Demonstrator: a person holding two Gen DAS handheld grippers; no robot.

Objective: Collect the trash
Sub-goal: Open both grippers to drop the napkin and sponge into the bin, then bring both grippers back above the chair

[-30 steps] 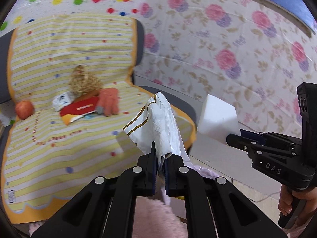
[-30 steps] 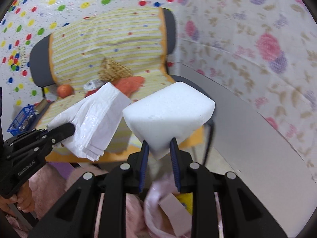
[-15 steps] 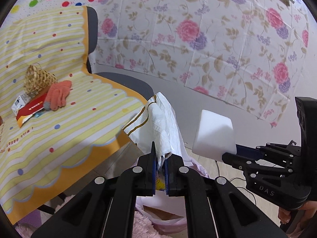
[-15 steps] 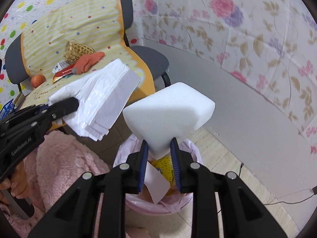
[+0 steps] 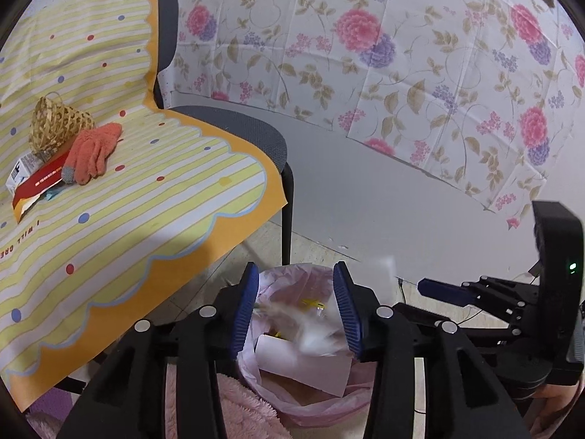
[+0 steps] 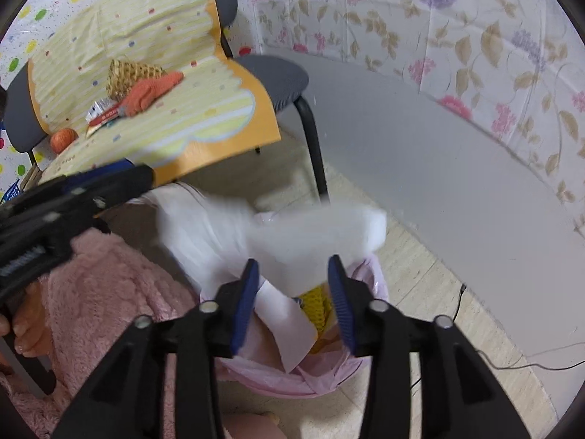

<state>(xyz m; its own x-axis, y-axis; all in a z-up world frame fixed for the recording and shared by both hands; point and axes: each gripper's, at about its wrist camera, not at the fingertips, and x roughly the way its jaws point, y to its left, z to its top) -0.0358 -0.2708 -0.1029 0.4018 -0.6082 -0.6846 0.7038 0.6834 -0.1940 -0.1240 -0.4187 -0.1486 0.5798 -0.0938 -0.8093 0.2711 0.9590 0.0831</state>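
Observation:
My left gripper hangs over a trash bin with a pink liner; its jaws are opening and nothing is pressed between the pads. A white plastic bag, blurred, drops from it into the bin. My right gripper is over the same bin, its jaws opening too. A white foam block blurs just beyond its fingertips, free of the pads. The bag shows left of the block. Each gripper appears in the other's view: right gripper, left gripper.
White paper and a yellow item lie in the bin. A chair under a yellow striped cloth carries a woven basket, orange glove, red packet and an orange fruit. A pink fluffy sleeve is close by.
Both grippers have swung away from the chair and down over the bin. Both have opened, letting go of the white bag and the foam block, which now fall blurred.

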